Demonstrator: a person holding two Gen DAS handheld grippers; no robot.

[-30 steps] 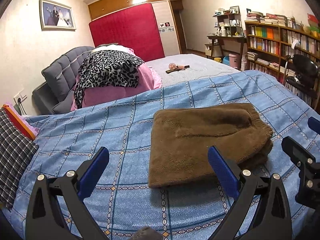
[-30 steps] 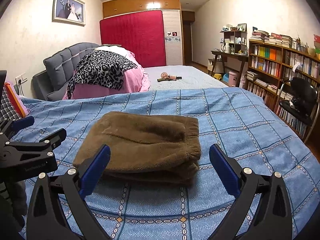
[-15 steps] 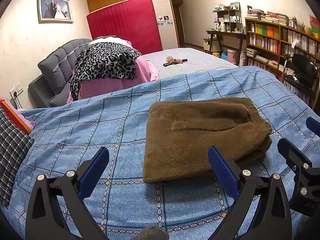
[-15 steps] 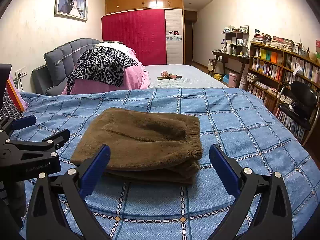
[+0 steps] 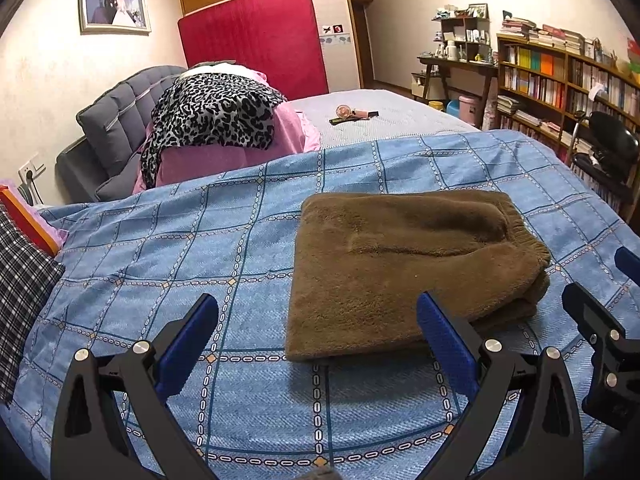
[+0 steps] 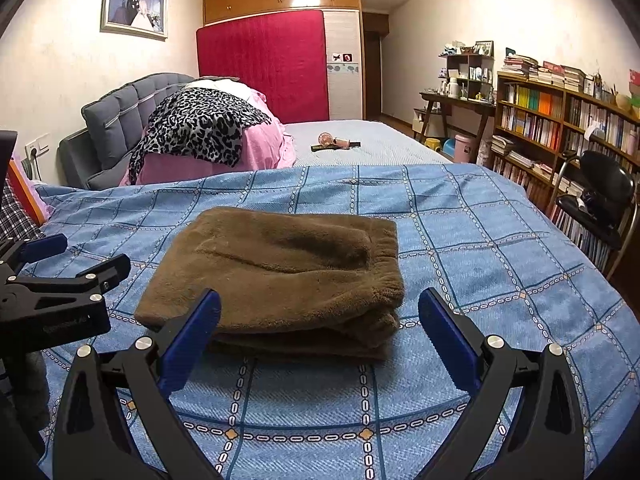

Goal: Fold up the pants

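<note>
Left wrist: pants (image 5: 400,264) nearer, still folded.

Both hand-held grippers (image 5: 318,330) (image 6: 320,330) spread wide.

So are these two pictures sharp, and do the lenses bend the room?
Left wrist view: sharp, folded brown fleece pants evenly lit, bookshelf lines curve, dark corners. Right wrist view: same bending, glare on the wooden cabinet.

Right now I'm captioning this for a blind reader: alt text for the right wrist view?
Folded brown fleece pants lie on a blue checked bedspread, just beyond the open right hand-held gripper. The left hand-held gripper shows at the left edge.
</note>
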